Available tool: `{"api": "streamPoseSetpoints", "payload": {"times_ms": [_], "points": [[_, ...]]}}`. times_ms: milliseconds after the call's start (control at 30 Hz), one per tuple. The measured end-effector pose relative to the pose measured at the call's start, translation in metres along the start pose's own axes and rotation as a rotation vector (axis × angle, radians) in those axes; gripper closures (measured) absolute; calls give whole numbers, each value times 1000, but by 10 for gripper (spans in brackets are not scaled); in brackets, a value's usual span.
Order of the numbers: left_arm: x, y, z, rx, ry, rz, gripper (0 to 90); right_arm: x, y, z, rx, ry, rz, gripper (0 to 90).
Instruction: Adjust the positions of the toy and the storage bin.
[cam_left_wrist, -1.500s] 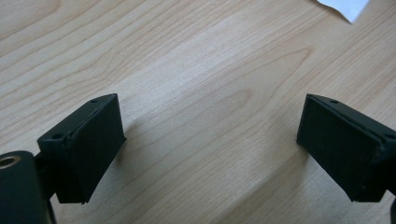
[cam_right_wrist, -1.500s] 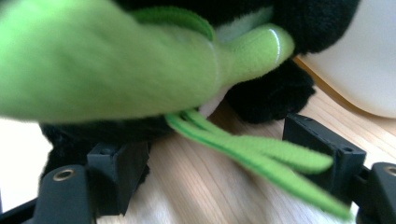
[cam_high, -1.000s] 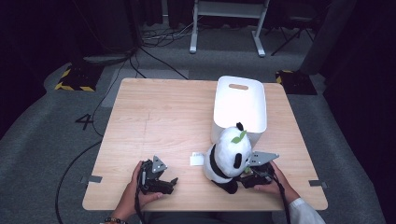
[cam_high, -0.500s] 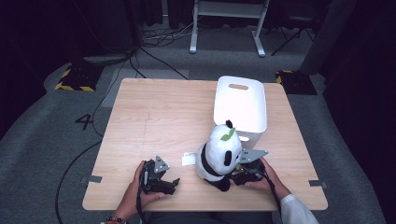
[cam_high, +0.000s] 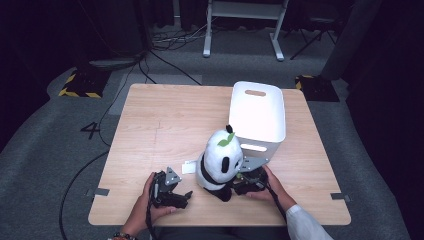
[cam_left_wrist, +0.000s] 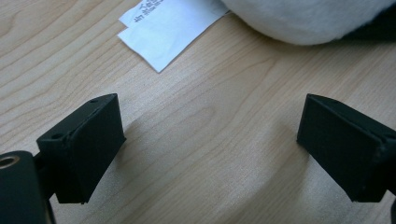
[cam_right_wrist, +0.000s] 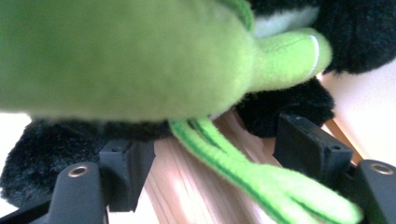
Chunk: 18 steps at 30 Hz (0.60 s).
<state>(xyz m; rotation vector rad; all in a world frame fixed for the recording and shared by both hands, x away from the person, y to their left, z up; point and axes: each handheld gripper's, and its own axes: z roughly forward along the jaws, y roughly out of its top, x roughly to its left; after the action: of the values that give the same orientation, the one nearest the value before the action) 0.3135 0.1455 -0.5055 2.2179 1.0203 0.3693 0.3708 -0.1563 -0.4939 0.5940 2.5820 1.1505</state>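
Panda toy (cam_high: 220, 162) slid left from white bin (cam_high: 256, 116).

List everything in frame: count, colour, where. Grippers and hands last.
Panda plush: 1, black and white with a green leaf on its head, upright at the table's near edge, in front of the bin.
Green plush piece: 1, bright green, close above the right gripper's jaws.
Bin: 1, white, right of centre on the table.
Tag: 1, white paper, flat by the panda's left side.
Table: 1, light wood.
Left gripper: 1, black, open over bare wood.
Right gripper: 1, black, at the panda; jaws just been closing.
Hands: 2, on the grippers.
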Motion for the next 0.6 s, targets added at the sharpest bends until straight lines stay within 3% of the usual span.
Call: {"api": "streamPoseSetpoints", "payload": {"times_ms": [333, 600], "points": [[0, -1, 0, -2, -2, -4, 73, 4, 8, 10, -7, 16, 2, 323], [0, -1, 0, -2, -2, -5, 74, 5, 7, -1, 9, 29, -13, 296]]}}
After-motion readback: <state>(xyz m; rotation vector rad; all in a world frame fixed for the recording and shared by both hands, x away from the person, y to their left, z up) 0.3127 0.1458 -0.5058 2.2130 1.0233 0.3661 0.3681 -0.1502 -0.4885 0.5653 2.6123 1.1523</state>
